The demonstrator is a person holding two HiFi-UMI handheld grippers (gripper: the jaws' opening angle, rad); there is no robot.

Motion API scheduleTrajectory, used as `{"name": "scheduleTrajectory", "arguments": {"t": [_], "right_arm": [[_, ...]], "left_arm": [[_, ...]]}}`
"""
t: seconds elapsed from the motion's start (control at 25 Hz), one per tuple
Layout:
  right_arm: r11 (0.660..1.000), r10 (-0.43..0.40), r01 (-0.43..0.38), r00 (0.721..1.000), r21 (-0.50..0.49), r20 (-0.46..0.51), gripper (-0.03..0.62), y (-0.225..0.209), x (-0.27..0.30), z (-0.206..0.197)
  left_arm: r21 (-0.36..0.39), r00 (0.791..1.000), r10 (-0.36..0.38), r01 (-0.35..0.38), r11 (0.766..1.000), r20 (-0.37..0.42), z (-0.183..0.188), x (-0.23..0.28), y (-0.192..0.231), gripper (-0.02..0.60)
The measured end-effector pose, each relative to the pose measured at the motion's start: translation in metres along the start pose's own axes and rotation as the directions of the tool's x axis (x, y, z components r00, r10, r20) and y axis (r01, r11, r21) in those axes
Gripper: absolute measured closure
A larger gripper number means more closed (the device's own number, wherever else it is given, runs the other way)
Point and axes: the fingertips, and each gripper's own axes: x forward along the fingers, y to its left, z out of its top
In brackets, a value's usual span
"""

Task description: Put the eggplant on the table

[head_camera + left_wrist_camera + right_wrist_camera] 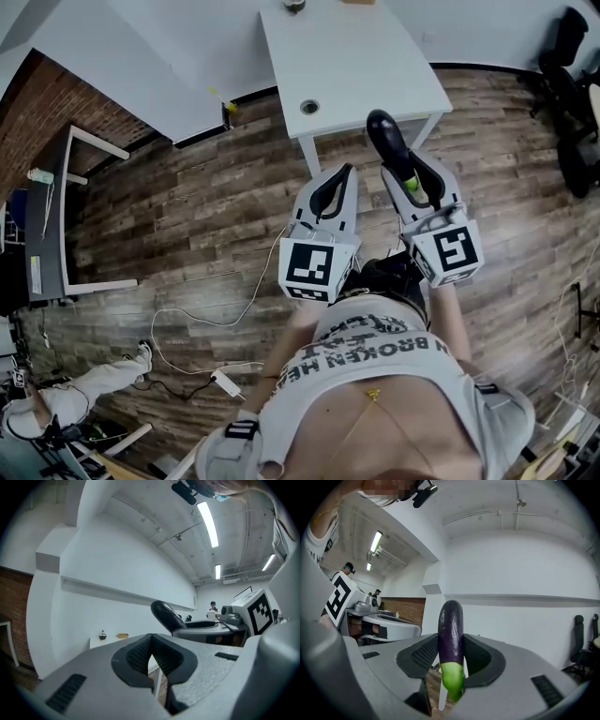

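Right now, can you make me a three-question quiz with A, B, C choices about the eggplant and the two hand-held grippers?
1. Where is the eggplant?
A. in a basket
B. in the right hand-held gripper
C. in a box

2. What colour is the eggplant's stem end?
A. green
B. red
C. yellow

3. How do the jaws of the left hand-held gripper stand?
A. wide open
B. clamped on a cup
C. closed together, empty

Answers:
1 B: the right gripper view shows its jaws pressed on the eggplant's sides.
2 A: the end below the purple part is bright green.
3 C: the left gripper view shows the tips touching with nothing between them.
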Motion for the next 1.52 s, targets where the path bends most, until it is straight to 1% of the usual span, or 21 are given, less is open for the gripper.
{"name": "scheduleTrajectory", "arguments": {"t": [0.36,0.6,0.76,0.96,1.24,1.52], "right_arm": [[1.000,-0.002,0.002,0.999,0.000,-0.044,0.427,-0.002,0.026,-0.010],[1.000,0.007,-0.007,0.999,-0.008,-0.044,0.427,-0.019,0.048,-0.012],[1.000,0.004,-0.004,0.999,-0.014,-0.050,0.427,-0.049,0.070,-0.017],[1.000,0.008,-0.008,0.999,-0.002,-0.038,0.427,-0.099,0.104,-0.016],[0.998,0.058,-0.058,0.998,0.014,-0.013,0.427,-0.161,0.142,-0.015],[0.996,0.093,-0.093,0.996,0.014,-0.004,0.427,-0.204,0.170,-0.018]], "left_arm": [[-0.018,1.000,-0.009,0.009,1.000,-0.011,-0.007,0.014,0.024,0.583],[-0.020,1.000,-0.013,0.013,1.000,-0.014,-0.005,0.042,0.034,0.583],[-0.011,1.000,-0.013,0.013,1.000,-0.020,-0.002,0.079,0.043,0.583],[0.006,1.000,-0.017,0.017,1.000,-0.026,0.004,0.139,0.051,0.583],[0.013,1.000,0.002,-0.002,1.000,-0.020,0.016,0.214,0.055,0.583],[0.025,0.999,0.024,-0.023,0.999,-0.035,0.018,0.265,0.060,0.583]]}}
